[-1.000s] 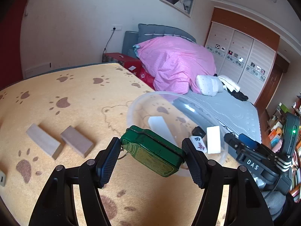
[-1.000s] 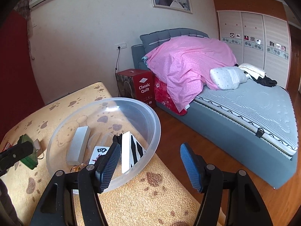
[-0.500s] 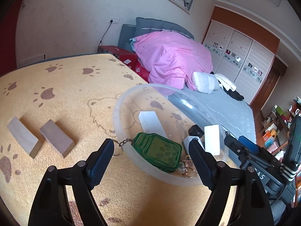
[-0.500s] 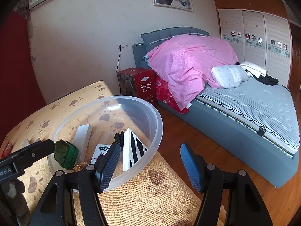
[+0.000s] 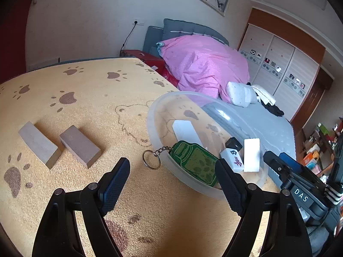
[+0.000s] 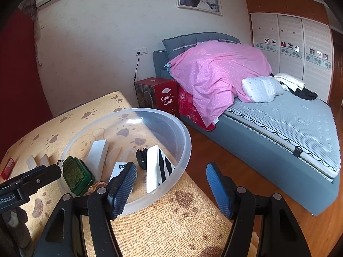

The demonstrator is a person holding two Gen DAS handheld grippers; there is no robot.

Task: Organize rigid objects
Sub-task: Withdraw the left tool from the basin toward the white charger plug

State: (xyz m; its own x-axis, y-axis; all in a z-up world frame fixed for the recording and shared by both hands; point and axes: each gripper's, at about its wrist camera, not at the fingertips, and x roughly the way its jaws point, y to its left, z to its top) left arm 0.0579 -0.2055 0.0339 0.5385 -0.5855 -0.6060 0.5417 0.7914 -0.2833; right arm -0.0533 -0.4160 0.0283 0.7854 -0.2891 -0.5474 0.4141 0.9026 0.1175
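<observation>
- Green jar-shaped tin (image 5: 194,163) leaning inside clear plastic bowl (image 5: 154,128), against its near wall; chain and key ring (image 5: 151,159) draped over the rim onto paw-print cloth (image 5: 85,90).
- Also in the bowl: white block (image 5: 185,130), mahjong tile (image 5: 232,160), black-striped white piece (image 6: 159,167).
- Left gripper (image 5: 172,184) spread wide just short of the bowl, gripping nothing.
- Right gripper (image 6: 171,189) parted too, empty, one finger (image 6: 122,189) at the bowl's near rim.
- Two grey blocks (image 5: 80,146) lying side by side on the cloth, apart from the bowl.
</observation>
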